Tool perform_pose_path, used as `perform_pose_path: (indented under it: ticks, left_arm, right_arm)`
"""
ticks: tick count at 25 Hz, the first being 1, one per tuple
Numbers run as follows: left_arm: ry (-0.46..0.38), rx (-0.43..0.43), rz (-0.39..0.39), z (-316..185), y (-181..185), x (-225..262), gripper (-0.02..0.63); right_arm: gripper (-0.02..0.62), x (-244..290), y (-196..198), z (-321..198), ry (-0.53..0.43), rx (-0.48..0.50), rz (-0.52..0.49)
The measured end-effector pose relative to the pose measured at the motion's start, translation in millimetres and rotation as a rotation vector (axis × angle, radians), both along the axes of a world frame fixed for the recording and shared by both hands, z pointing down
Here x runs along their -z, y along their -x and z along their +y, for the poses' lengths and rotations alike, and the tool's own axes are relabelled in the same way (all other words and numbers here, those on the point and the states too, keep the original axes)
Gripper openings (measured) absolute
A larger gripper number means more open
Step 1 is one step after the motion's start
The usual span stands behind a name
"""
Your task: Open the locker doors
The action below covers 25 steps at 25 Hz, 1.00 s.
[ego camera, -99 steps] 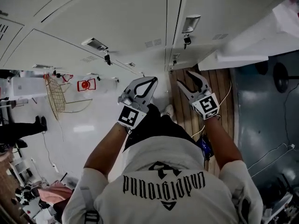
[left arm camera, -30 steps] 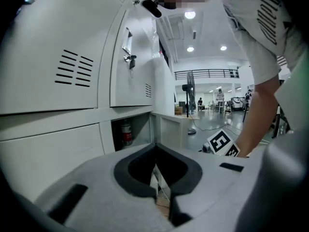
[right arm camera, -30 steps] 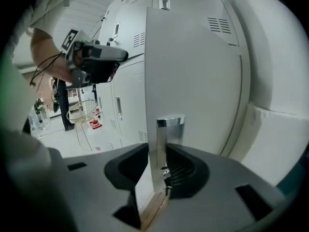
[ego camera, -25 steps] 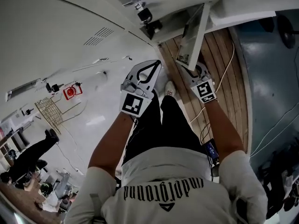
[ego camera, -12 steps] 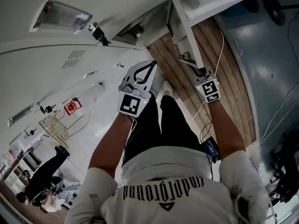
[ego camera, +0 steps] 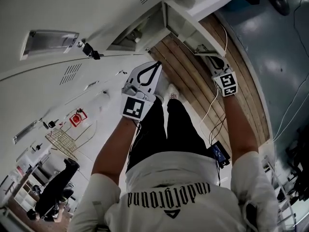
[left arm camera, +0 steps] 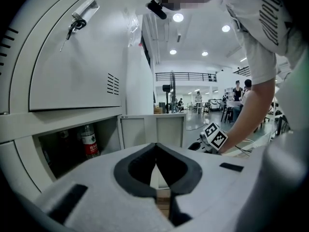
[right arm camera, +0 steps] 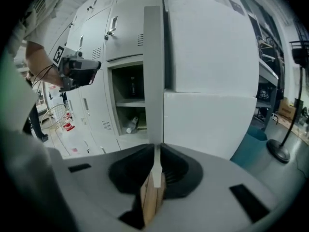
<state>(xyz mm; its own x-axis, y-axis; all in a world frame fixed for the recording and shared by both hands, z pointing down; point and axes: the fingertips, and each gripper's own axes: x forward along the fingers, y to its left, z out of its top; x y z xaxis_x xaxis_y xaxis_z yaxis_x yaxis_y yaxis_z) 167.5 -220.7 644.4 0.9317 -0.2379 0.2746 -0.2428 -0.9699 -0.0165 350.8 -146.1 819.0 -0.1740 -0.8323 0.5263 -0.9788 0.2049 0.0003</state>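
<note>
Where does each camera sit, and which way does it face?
Head view: on the person's head, looking steeply down at forearms, legs, left gripper and right gripper.
Left gripper view: rides the left gripper, facing the open locker past shut jaws; right forearm shows.
Right gripper view: rides the right gripper, jaws just closing onto the locker door; left forearm shows.
Shared: each gripper view shows the other gripper.

Left hand-held gripper (ego camera: 157, 65): pale grey shell, black pad lining, black-and-white square-marker cube (ego camera: 134, 108). Ahead of it: pale grey sheet-metal locker door (left arm camera: 152, 129), plain. Left of it: clear plastic bottle (left arm camera: 89, 141), red label. Right of it: brown wooden plank floor (ego camera: 193, 88), lengthwise stripes.
</note>
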Motion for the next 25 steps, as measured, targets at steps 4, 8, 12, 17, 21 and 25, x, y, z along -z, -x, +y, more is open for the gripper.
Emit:
perform_pose_path:
  ticks: [4, 8, 12, 17, 21, 25]
  left_arm:
    - [0.005, -0.007, -0.008, 1, 0, -1, 0.008]
    - [0.002, -0.006, -0.010, 1, 3, 0, 0.008]
    - [0.003, 0.004, -0.009, 1, 10, 2, 0.008]
    - [-0.013, 0.017, -0.009, 1, 19, 9, 0.009]
    - [-0.028, 0.030, 0.005, 5, 25, 24, 0.009]
    - [-0.052, 0.057, 0.022, 7, 33, 48, 0.009]
  right_arm:
    - [0.040, 1, -15, -2, 0.003, -0.033, 0.007]
    - [0.020, 1, -24, -5, -0.001, -0.069, 0.019]
    - [0.015, 2, -29, -6, -0.001, -0.098, 0.026]
    - [0.027, 9, -32, -7, -0.003, -0.121, 0.028]
    - [0.066, 25, -34, -3, -0.018, -0.147, 0.017]
    - [0.107, 49, -22, 4, -0.038, -0.139, -0.002]
